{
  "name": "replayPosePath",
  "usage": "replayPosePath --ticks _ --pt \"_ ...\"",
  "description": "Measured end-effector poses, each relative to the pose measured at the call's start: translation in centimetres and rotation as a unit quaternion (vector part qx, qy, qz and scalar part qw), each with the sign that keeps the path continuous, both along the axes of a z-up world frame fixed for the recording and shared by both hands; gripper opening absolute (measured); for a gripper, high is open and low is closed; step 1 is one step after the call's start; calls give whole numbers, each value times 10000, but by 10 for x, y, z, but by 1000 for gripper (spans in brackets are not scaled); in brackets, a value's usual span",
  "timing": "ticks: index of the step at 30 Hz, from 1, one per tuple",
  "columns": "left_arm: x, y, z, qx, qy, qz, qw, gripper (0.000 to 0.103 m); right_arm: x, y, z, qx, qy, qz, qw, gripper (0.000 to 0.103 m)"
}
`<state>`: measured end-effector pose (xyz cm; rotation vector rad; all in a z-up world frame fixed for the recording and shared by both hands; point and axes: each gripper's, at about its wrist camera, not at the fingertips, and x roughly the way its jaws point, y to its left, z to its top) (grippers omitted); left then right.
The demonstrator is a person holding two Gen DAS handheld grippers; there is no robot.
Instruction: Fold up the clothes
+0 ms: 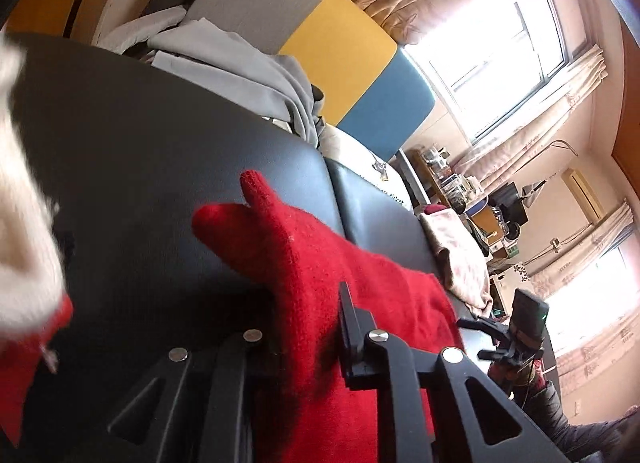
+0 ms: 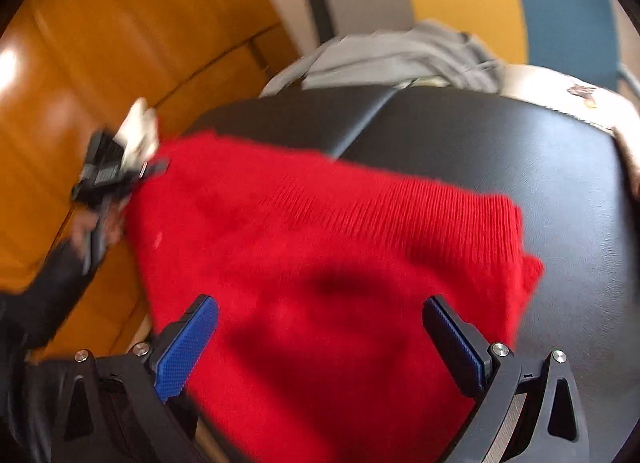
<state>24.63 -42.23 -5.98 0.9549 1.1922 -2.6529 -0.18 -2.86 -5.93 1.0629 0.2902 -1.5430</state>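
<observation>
left gripper [image 1: 308, 327] w/ red sweater [image 2: 320, 231], right gripper [image 2: 320, 339] open

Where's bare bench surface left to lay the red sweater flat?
Bare black padded bench lies right of the red sweater in the right wrist view, and between the sweater and the grey clothes pile. The far end is crowded: grey pile, white printed item, beige garment at the edge.

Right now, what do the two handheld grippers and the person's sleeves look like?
The right gripper has a black frame, silver bolts and textured blue pads. The left gripper is all black with silver bolts, its pads hidden. In the right wrist view it shows blurred above a dark sleeve. A white glove or cloth sits atop it.
</observation>
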Motion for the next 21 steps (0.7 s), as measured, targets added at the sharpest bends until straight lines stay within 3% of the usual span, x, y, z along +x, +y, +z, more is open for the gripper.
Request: replayPosePath --ticks 5,8,10,13,21 --pt "0 -2 25 84 -6 81 9999 17 -4 -1 -17 686 41 461 9966 103" --pt "0 3 34 379 40 48 9993 17 -6 -6 -36 980 -22 653 9930 103" --pt "-3 15 43 713 204 -19 9972 17 3 -11 -51 1199 277 773 9894 103" --pt "-10 36 58 1103 463 -103 9928 17 11 -11 -53 1095 484 677 9905 103" --pt "-61 101 87 1673 856 -318 9817 13 16 2 -53 689 421 357 9961 103"
